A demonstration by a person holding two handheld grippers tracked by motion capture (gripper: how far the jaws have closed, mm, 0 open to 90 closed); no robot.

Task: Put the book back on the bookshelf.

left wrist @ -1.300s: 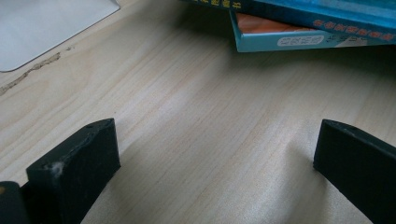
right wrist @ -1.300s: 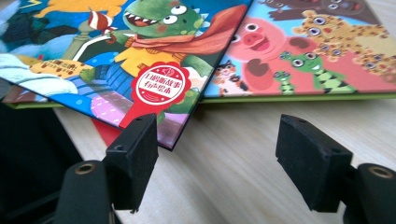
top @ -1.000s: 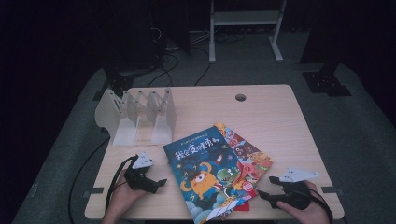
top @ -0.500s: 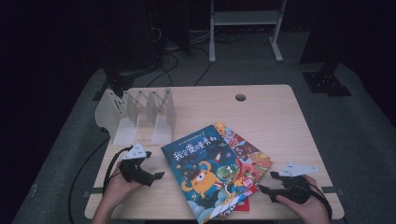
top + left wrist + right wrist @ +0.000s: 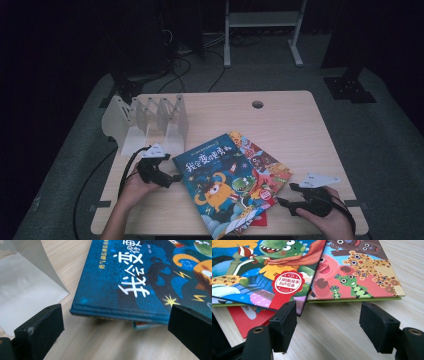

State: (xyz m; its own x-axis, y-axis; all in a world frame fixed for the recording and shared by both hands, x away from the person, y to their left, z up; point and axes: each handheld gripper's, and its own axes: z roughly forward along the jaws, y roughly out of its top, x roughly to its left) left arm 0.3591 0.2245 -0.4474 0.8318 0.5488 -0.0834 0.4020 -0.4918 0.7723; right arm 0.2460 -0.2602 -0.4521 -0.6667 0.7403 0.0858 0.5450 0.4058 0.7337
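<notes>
A blue picture book point(image 5: 220, 182) lies on top of a slanted stack at the table's front middle. Under it is a colourful animal book point(image 5: 267, 167), and a red book point(image 5: 257, 220) peeks out at the bottom. My left gripper point(image 5: 174, 178) sits just left of the blue book, open. In the left gripper view the blue book point(image 5: 130, 277) lies ahead, its near edge framed by the wide-apart jaws of my left gripper point(image 5: 115, 327). My right gripper point(image 5: 283, 202) is open at the stack's right corner. In the right gripper view the animal book point(image 5: 359, 277) and red book point(image 5: 244, 317) lie just ahead of my right gripper point(image 5: 332, 325).
A white slotted book rack point(image 5: 145, 122) stands at the back left of the wooden table point(image 5: 280, 125); its base point(image 5: 22, 292) lies close to the left jaw. A round cable hole point(image 5: 257, 104) is at the back. The table's front edge runs just below both hands.
My left hand has shifted a little away from the front edge and risen slightly beside the blue book. The right hand and the books have stayed put.
</notes>
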